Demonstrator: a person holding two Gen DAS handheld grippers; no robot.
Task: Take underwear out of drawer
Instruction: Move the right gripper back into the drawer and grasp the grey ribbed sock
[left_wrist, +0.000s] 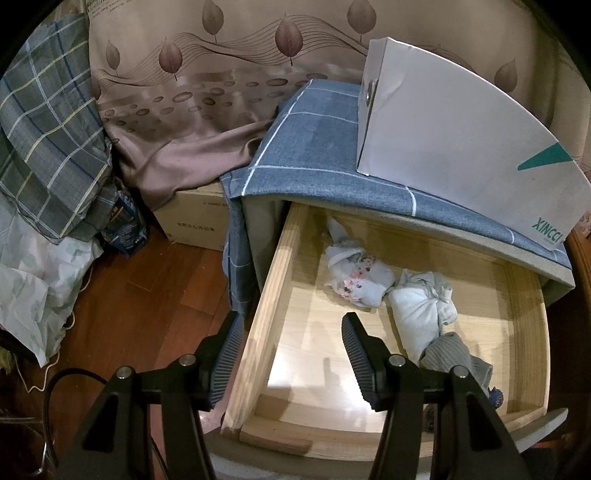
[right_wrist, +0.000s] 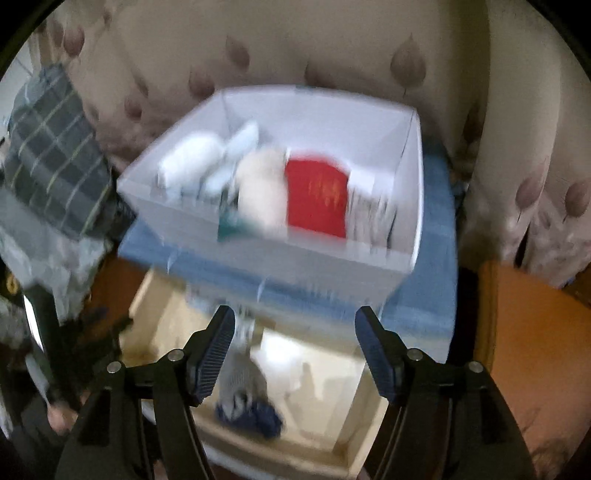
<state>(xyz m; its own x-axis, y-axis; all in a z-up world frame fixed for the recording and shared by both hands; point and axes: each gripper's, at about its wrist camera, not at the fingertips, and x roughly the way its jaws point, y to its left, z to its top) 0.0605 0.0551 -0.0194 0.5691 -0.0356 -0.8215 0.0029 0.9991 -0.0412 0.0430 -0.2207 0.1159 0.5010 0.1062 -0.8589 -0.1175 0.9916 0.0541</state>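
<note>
Below, smooth pale-wood drawer (left_wrist: 258, 295) holds crumpled soft underwear (left_wrist: 360, 277); left gripper (left_wrist: 291, 354), right gripper (right_wrist: 295, 354) agape, empty.

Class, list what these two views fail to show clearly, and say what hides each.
- Right wrist view: the white box's contents are motion-blurred; only a red item stands out.
- Left wrist view: the left gripper's finger covers part of the grey garment.
- The drawer's back is under the cabinet top.

Black hand-held gripper (left_wrist: 291, 354) arms, ribbed dark-blue pads, silver screws
</note>
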